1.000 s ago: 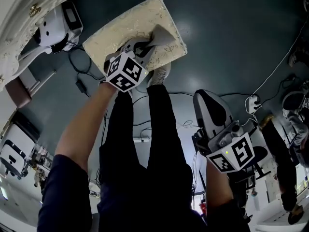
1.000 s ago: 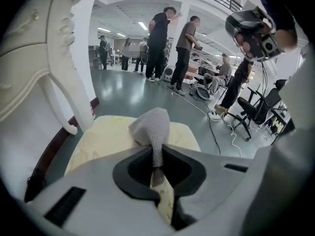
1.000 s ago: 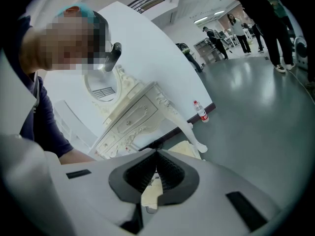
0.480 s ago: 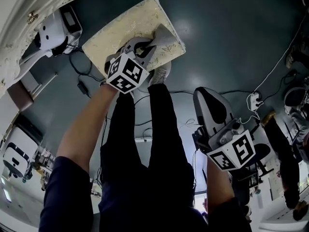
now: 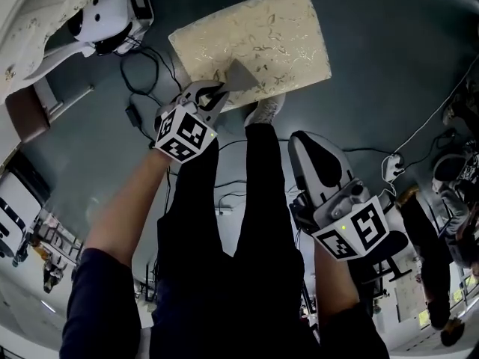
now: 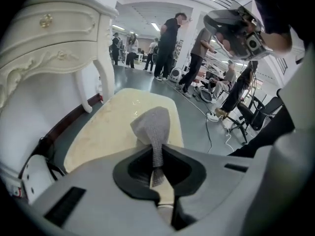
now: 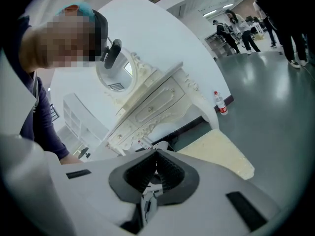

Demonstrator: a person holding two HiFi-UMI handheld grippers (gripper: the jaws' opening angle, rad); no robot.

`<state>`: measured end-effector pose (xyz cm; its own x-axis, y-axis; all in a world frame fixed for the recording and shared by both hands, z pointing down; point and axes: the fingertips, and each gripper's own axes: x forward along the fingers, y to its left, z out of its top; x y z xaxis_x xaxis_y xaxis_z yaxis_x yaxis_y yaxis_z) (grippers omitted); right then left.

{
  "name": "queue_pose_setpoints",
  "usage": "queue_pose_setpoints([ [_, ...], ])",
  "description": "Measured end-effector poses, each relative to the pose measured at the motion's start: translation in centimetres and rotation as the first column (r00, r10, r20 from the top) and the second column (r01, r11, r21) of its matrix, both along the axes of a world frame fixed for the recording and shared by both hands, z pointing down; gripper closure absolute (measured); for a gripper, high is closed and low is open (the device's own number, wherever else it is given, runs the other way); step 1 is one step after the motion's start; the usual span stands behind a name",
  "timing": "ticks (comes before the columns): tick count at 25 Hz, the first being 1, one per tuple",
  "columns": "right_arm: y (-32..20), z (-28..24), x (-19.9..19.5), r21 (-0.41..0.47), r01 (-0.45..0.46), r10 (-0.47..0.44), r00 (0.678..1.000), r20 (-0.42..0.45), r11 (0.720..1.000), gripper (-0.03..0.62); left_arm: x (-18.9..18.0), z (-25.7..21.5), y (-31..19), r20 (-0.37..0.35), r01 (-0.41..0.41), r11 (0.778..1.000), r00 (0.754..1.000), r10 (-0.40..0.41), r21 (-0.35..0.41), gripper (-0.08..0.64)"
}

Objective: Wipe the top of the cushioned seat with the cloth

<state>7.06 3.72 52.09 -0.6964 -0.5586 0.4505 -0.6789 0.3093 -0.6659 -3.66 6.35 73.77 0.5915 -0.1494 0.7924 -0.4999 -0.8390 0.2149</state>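
Where the head view gives only the left gripper (image 5: 212, 94) at the near edge of the cushioned seat (image 5: 262, 32), the left gripper view shows its jaws clamped on a strip of the grey cloth (image 6: 153, 124), with the free end bunched over the cream top. Right gripper (image 7: 157, 155): jaws together, nothing between them, beside the person's leg and well apart from the seat. Its view adds a bottle (image 7: 220, 103) on the floor by the white dressing table (image 7: 157, 102); drawers closed, contents unseen.
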Motion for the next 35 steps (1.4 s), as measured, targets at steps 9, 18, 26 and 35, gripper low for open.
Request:
queue_pose_setpoints([
  [9, 2.3, 0.2, -5.8, -0.01, 0.061, -0.06, 0.998, 0.005, 0.998, 0.569, -4.2, 0.8, 5.3, -0.012, 0.041, 0.998, 0.999, -0.041, -0.038, 0.535],
  [18, 2.5, 1.1, -3.6, -0.026, 0.029, -0.029, 1.0, -0.005, 0.999, 0.569, -1.2, 2.2, 4.9, 0.0, -0.032, 0.999, 0.999, 0.032, -0.036, 0.535],
  [26, 0.8, 1.6, 3.2, -0.036, -0.044, 0.044, 0.999, -0.003, 0.998, 0.569, 6.3, 2.3, 1.1, -0.008, -0.087, 0.996, 0.996, 0.086, -0.025, 0.535],
  [35, -1.5, 2.6, 11.7, -0.047, -0.144, 0.144, 0.99, -0.005, 0.988, 0.569, 16.3, 2.7, -1.8, -0.035, -0.179, 0.983, 0.983, 0.178, -0.04, 0.535],
])
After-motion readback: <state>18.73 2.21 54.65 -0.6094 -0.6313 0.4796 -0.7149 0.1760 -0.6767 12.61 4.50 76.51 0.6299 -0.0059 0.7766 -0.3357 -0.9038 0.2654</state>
